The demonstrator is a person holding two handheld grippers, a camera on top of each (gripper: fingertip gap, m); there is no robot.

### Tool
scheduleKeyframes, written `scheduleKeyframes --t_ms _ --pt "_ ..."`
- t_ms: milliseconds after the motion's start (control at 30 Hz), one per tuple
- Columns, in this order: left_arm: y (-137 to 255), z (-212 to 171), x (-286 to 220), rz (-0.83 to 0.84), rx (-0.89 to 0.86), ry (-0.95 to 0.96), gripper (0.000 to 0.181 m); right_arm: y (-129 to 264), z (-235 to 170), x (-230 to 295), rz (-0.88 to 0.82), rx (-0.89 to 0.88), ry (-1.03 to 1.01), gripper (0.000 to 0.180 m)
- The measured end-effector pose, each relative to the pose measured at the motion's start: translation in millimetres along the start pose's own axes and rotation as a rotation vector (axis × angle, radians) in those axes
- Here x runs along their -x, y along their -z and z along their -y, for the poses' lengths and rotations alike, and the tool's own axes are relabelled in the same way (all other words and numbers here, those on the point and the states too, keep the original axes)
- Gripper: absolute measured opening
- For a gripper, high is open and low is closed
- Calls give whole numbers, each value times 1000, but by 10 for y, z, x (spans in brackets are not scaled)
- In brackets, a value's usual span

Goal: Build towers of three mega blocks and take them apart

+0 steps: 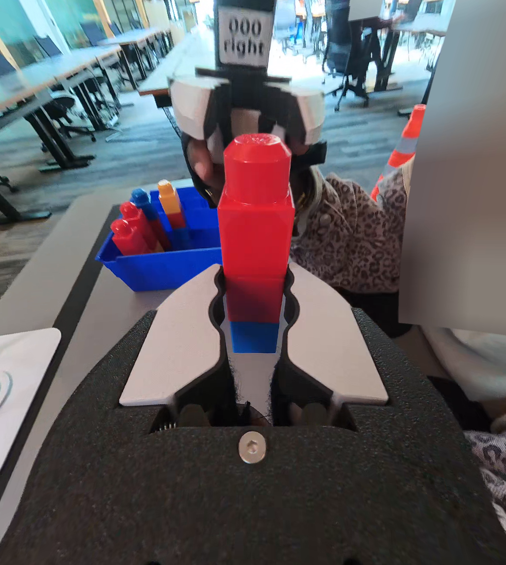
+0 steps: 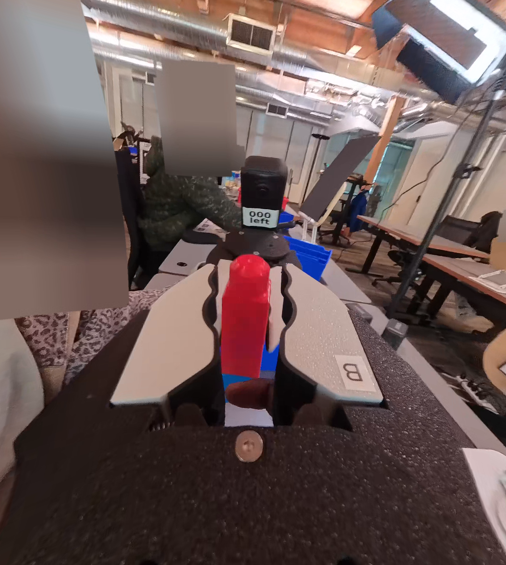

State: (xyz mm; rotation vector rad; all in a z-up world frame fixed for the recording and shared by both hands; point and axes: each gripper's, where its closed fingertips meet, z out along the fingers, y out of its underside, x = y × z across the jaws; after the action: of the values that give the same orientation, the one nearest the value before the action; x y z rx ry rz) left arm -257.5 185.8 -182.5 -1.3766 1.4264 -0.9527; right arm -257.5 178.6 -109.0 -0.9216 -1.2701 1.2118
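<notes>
My left gripper (image 1: 254,272) is shut on a three-block tower. It pinches the middle red block (image 1: 253,299), with a blue block (image 1: 253,336) below and the top red block (image 1: 256,235) with its stud above. In the left wrist view my right gripper (image 1: 254,134) is blurred, just behind the stud. In the right wrist view my right gripper (image 2: 248,269) straddles the top red block (image 2: 244,324). Its jaws stand about a block's width apart, with a thin gap on the block's right side. Blue (image 2: 268,357) shows under the red block.
A blue bin (image 1: 160,272) on the grey table (image 1: 92,321) holds several block towers (image 1: 135,232). A white pad (image 1: 16,382) lies at the left. A person in leopard print (image 1: 352,238) sits close on the right, with an orange cone (image 1: 404,146) behind. More blue bins (image 2: 310,256) stand beyond. Some 7 cm of space lies between my two pairs of fingers.
</notes>
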Motion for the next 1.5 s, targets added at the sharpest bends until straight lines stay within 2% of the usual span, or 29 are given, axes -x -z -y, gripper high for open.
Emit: scheduleKeyframes --t_ms 67,100,200,333,400,500,600,667,767,900,1000,1133,1500 --pt "-52 -56 -44 -24 43 -7 36 -80 -78 49 18 55 -11 37" --pt "-76 -65 -57 -31 54 -10 36 -113 -136 69 23 94 -1 30" --pt "-112 -51 -51 -20 56 -30 36 -138 -134 80 -8 127 43 29" --pt "33 182 127 147 -57 -44 43 142 95 -96 -197 109 105 28" --pt "218 262 288 299 -88 -21 47 510 268 -277 -383 97 133 28" --pt "653 269 615 588 -123 134 47 1322 403 -590 -746 117 127 28" --pt "1100 165 788 816 -120 178 46 2122 264 -816 -1041 177 54 28" --pt "1313 108 807 900 -108 182 46 2486 48 -943 -1138 217 -13 27" --pt "1533 126 787 976 -142 178 45 2771 -355 -1146 -1162 244 -81 27" --pt "1674 162 762 1023 -177 152 42 2912 -812 -1324 -1111 187 -161 28" --pt "1708 156 776 1040 -183 146 42 3023 -1069 -1386 -1126 222 -159 28" --pt "1686 161 793 1039 -184 137 41 3042 -1219 -1449 -1129 204 -155 28" --pt "1651 171 802 1035 -175 101 40 3033 -1572 -1514 -1127 324 -111 28"
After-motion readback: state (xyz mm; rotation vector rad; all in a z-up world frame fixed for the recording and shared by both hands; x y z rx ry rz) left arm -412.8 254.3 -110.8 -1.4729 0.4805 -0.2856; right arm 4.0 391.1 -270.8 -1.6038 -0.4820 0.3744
